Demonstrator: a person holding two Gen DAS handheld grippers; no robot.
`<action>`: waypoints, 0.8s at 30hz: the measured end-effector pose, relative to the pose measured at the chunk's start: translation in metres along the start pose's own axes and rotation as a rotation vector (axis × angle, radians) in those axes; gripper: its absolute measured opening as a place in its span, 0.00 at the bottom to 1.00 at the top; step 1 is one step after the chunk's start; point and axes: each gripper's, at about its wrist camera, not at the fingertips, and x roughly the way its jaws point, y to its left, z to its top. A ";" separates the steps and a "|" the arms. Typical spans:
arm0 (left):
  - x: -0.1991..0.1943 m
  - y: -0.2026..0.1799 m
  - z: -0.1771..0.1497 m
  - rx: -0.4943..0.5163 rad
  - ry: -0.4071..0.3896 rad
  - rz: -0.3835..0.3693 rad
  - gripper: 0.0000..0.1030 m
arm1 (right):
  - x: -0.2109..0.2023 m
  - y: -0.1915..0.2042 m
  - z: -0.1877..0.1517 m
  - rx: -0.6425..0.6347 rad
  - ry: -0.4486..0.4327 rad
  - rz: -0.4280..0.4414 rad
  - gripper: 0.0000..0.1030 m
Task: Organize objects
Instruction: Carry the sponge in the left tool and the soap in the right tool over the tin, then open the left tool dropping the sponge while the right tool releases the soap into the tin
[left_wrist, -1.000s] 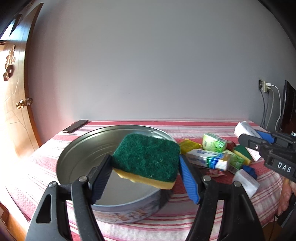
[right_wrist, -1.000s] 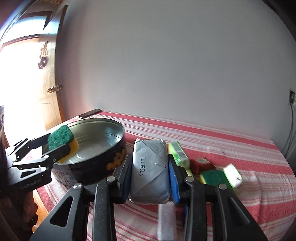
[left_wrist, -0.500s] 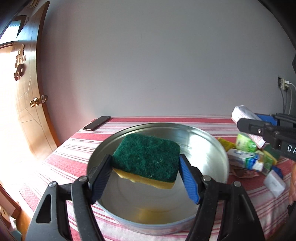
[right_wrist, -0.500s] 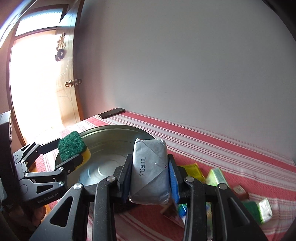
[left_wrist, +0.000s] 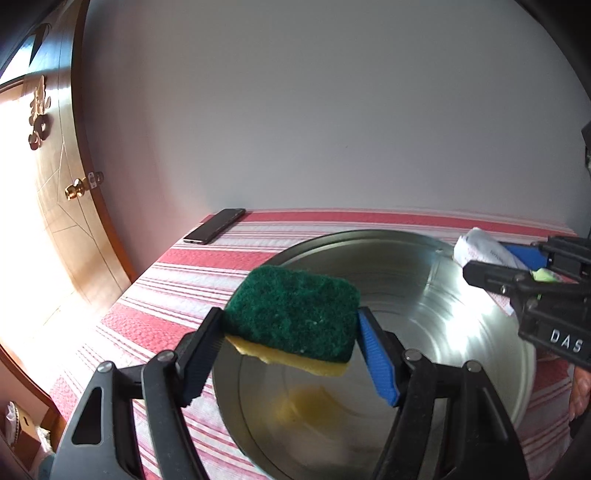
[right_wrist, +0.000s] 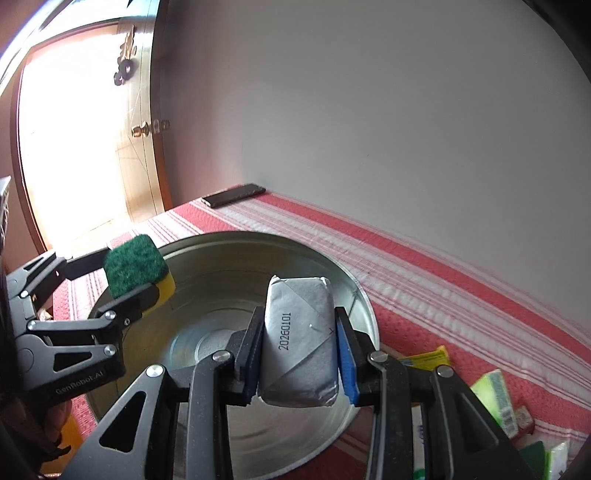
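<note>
A: Both grippers had swung left across the tabletop (left_wrist: 192, 280) and ended up over the round metal tin (left_wrist: 461, 258); a second before, it sat off to the left of them.

B: Holds?

A: Left gripper (left_wrist: 291, 332) had its fingers pinching the green-and-yellow sponge (left_wrist: 295, 310), held clear above the tin floor. Right gripper (right_wrist: 299, 354) had its fingers pressed on the grey wrapped packet (right_wrist: 301, 339), hanging over the tin's near side.

B: Step?

A: Carry was about done, I'd say; drop-off into the tin came next. Tin looked empty, nothing placed yet.

B: Next move?

A: Probably lower each a bit, spread the fingers, keep the two grippers from bumping. Leftover packets (right_wrist: 495, 398) lay on the cloth to the right, phone (left_wrist: 216, 230) at the far corner.
</note>
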 end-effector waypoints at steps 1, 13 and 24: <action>0.002 0.000 0.000 0.002 0.006 0.003 0.70 | 0.004 0.000 0.000 0.003 0.007 0.000 0.36; 0.025 0.003 0.000 0.015 0.072 0.022 0.70 | 0.038 0.000 0.000 -0.003 0.100 -0.019 0.36; 0.034 0.005 0.000 0.007 0.113 -0.001 0.70 | 0.047 -0.004 -0.005 0.011 0.140 -0.021 0.36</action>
